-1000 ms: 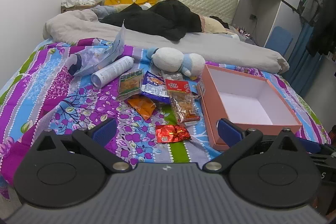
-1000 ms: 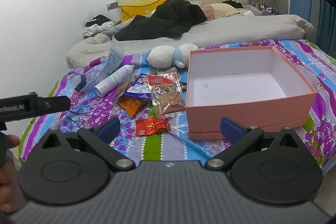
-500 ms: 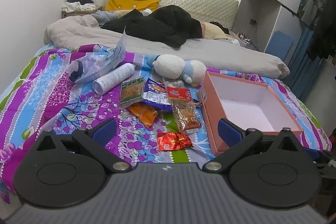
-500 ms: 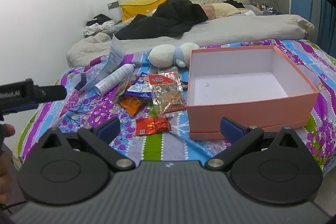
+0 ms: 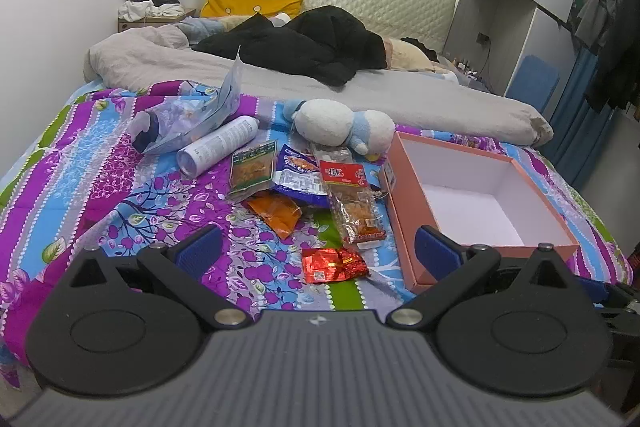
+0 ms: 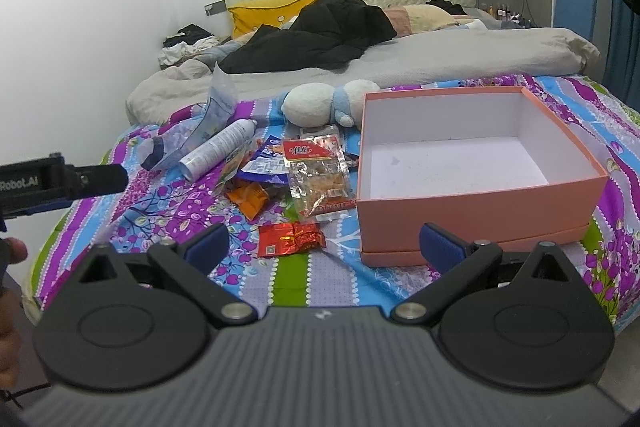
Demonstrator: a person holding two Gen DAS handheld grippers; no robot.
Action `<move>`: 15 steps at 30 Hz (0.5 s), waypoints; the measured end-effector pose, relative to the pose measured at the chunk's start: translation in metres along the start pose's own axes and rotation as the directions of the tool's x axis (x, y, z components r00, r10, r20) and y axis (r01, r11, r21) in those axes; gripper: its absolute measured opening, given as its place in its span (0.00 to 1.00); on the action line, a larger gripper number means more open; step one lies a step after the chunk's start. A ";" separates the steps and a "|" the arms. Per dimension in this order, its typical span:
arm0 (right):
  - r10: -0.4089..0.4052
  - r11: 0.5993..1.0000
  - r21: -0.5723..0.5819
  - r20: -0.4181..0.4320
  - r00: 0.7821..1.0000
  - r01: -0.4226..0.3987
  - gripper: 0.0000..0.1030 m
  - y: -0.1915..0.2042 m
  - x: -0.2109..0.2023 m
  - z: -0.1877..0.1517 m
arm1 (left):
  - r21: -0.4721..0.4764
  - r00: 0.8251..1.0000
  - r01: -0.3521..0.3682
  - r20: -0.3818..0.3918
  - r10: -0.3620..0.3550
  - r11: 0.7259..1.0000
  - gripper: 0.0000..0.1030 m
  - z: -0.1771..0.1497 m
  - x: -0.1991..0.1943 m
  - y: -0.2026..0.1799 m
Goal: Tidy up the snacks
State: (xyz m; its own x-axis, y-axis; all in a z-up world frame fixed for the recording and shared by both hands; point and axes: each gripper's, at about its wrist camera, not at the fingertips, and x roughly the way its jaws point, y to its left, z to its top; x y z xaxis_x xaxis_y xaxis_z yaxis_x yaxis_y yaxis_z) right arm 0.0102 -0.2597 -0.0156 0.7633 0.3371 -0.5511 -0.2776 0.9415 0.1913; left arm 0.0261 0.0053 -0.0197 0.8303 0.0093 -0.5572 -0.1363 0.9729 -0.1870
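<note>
Left wrist view first: the left gripper point(image 5: 316, 247) has its blue-padded fingers point(image 5: 199, 251) spread wide apart with nothing between them, hanging over the near edge of the bed point(image 5: 100, 195) with its loud purple floral cover. The snacks sit in a loose pile around 12 o'clock from the gripper: a red foil packet point(image 5: 334, 264) is nearest, an orange packet point(image 5: 277, 213) just past it, then a long clear packet with a red label point(image 5: 352, 201), a blue packet point(image 5: 300, 177) partly under that one, and a green-edged packet point(image 5: 253, 171) at about 11 o'clock. Behind them a white spray can point(image 5: 218, 145) lies on its side near a crumpled plastic bag point(image 5: 188, 119), and a white-and-blue plush toy point(image 5: 340, 125) sits at 12. The open pink box point(image 5: 408, 211) is at roughly 2 o'clock, white inside, nothing in it. Right wrist view: the right gripper point(image 6: 322, 243) is also wide open and holding nothing. Here the red foil packet point(image 6: 290, 238) is dead ahead at 12, the clear red-label packet point(image 6: 320, 179) touches the pink box point(image 6: 480, 203), which fills the 1 to 2 o'clock side. At 9 o'clock the left gripper's point(image 6: 100, 179) black body pokes in, with part of a hand point(image 6: 10, 311) at the left edge.
</note>
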 end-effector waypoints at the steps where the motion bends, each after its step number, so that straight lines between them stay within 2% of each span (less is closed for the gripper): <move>1: -0.001 1.000 0.001 -0.001 1.000 0.001 1.00 0.001 0.001 0.000 | 0.001 1.000 0.000 0.000 0.000 1.000 1.00 0.000 0.000 0.000; 15: -0.002 1.000 0.011 -0.010 1.000 0.002 1.00 0.000 0.003 -0.002 | 0.005 1.000 -0.001 -0.015 0.001 1.000 1.00 -0.001 0.005 -0.001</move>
State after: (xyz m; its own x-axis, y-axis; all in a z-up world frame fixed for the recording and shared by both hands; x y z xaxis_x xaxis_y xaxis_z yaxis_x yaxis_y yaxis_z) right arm 0.0111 -0.2582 -0.0190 0.7583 0.3349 -0.5593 -0.2696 0.9423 0.1987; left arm 0.0295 0.0038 -0.0232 0.8220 0.0064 -0.5695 -0.1341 0.9740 -0.1827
